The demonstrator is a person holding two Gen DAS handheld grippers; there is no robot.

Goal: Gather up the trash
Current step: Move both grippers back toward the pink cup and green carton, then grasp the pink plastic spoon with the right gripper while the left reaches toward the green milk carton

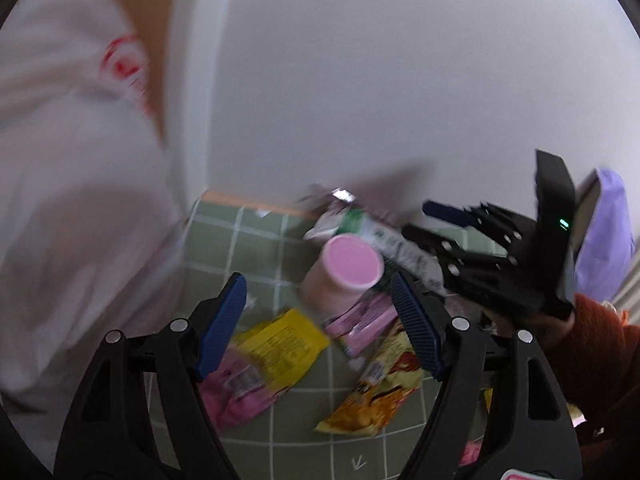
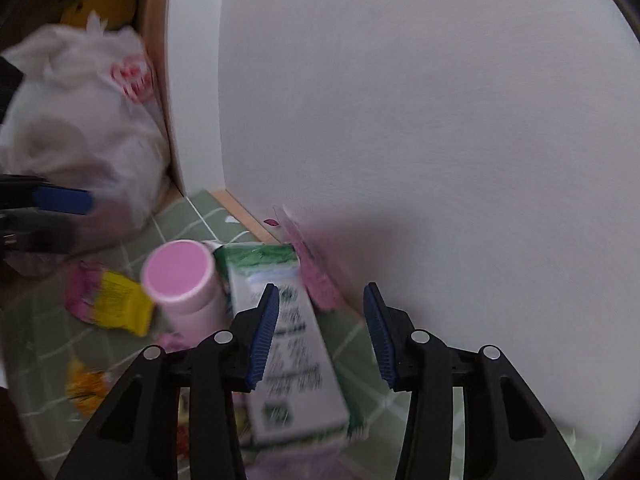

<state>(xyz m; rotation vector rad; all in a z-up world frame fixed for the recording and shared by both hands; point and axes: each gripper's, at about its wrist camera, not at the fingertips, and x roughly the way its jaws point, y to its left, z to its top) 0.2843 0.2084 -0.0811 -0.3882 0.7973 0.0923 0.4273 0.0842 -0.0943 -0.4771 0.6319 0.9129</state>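
Trash lies on a green gridded mat. A pink-capped bottle stands beside a green-and-white carton. My right gripper hangs over that carton, open; the left pad overlaps it and the right pad stands clear. My left gripper is open above a yellow-and-pink wrapper, with nothing between its pads. A blurred white plastic bag with red print fills the left side. From the left wrist view the right gripper shows at the right, held by a hand in an orange-red sleeve.
An orange snack wrapper and pink sachets lie near the bottle. A pink packet leans on the white wall. A wooden edge rises behind the bag. A purple object sits far right.
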